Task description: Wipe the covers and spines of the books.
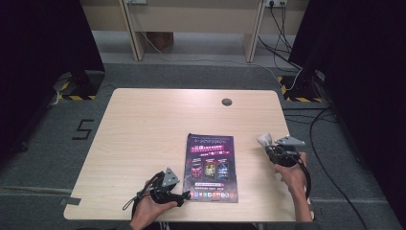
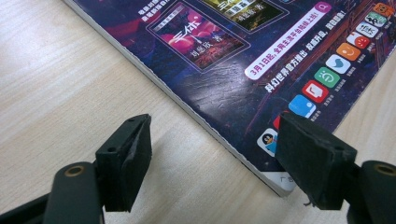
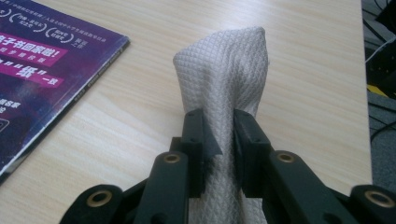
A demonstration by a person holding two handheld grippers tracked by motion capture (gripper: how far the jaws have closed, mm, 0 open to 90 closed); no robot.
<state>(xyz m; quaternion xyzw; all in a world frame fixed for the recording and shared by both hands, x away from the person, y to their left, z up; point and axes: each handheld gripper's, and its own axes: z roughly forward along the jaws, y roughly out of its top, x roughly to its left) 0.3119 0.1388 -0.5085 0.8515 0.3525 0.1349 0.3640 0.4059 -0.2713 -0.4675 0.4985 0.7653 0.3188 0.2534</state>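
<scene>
- Right tongs (image 3: 218,140): pinching a cloth (image 3: 224,70), jaws pressed onto its middle from both sides.
- Cloth: off-white to pale grey, fine diamond/waffle weave, bunched into an upright roll with a rounded top sticking out past the jaw tips. In the high view it shows as a small pale wad (image 1: 264,140) at the 10 o'clock side of the right tongs (image 1: 271,146), held above the worktop (image 1: 143,120).
- Location: right part of the worktop, about 3 o'clock from the magazine (image 1: 212,166), clear of its right edge.
- Left tongs (image 2: 215,149): spread wide, nothing between the pads. One pad over bare wood, the other over the magazine's (image 2: 243,60) near corner; whether it touches the cover I can't tell.
- In the high view the left tongs (image 1: 182,197) sit at about 7 o'clock of the magazine, just beside its lower left corner, in the person's left hand (image 1: 152,208).
- Magazine: glossy, dark purple cover, pink/white print, row of coloured app icons along the bottom edge, lying flat at worktop centre, white page edges visible.
- Right hand (image 1: 293,175) grips the right tongs from 6 o'clock.
- Round cable grommet (image 1: 226,101) at 12 o'clock on the worktop, well apart from everything.
</scene>
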